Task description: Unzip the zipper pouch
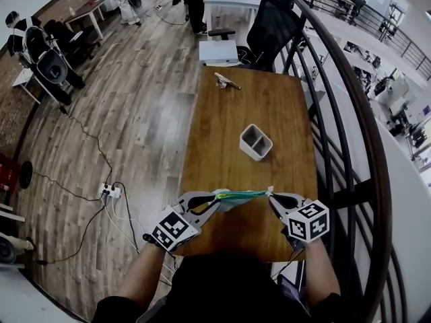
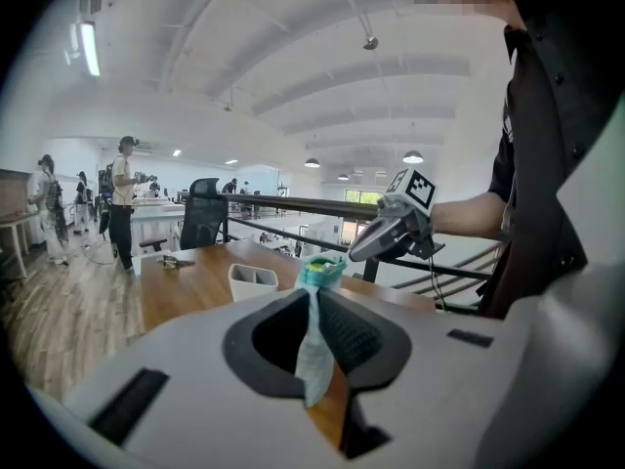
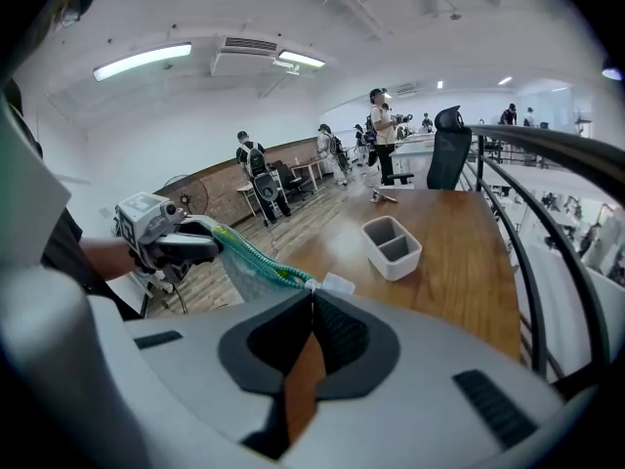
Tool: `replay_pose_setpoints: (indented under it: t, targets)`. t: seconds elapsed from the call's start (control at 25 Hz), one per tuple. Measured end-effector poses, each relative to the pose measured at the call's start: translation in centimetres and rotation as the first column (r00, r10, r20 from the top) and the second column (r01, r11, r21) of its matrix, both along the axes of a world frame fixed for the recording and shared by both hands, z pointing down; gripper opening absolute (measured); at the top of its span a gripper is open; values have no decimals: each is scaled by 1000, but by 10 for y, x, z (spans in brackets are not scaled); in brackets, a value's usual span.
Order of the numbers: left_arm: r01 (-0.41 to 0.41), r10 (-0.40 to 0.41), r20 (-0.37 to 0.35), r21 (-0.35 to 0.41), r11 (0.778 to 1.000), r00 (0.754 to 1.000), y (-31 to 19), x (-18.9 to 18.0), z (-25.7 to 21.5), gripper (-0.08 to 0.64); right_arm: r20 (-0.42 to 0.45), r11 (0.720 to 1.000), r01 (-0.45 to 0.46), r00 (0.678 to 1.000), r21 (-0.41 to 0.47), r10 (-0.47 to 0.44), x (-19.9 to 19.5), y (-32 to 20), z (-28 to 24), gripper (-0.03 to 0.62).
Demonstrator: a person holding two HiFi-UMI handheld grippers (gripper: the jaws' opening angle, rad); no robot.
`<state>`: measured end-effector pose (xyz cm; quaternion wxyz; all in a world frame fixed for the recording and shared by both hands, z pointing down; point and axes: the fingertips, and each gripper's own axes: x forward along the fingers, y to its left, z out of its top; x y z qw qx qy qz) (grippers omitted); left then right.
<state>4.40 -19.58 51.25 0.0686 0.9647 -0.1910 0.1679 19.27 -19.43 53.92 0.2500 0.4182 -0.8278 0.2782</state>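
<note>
A pale mesh zipper pouch with a teal and yellow zipper hangs stretched between my two grippers, just above the near edge of the wooden table. My left gripper is shut on the pouch's left end; in the left gripper view the fabric is pinched between its jaws. My right gripper is shut at the zipper's right end. In the right gripper view the jaws meet on the zipper pull, beside a small white tab, and the pouch runs off to the left gripper.
A white two-compartment holder stands mid-table. A small object lies at the table's far end, with a black office chair behind it. A dark railing runs along the right. Cables and a power strip lie on the floor at left.
</note>
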Motion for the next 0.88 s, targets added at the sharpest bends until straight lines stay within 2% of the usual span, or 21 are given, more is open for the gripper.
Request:
replay_pose_setpoints:
  t: [0.04,0.16,0.2,0.44,0.56,0.68,0.88]
  targets:
    - [-7,7,7,-9,1000,1000,1,1,4,34,-7,1000,-8,1000,-3,8,3,0,2,0]
    - [-16,16,0,-48,999,1000,2,4,11,172,-33,999,-40,999,-4,39,12,-2,7,37]
    - [-13,13,-8,-58,998,1000,1,4,11,189,-38,999,-50,998,-3,50,15,-3,9,37]
    - [33,-34,-17,-74,997,999,-3,-10,12,190,-32,997,-74,997,-4,74,18,-4,14,44]
    - [94,-97,-33,-82,992,995,-10,-23,11,190,-24,997,-75,997,3,76,16,-5,12,44]
    - [148,-152,-47,-80,986,987,-16,-35,10,190,-6,996,-88,996,31,88,17,-8,8,43]
    - [191,-197,-80,-71,979,977,-26,-46,1,189,47,985,-135,990,109,131,24,-18,-9,14]
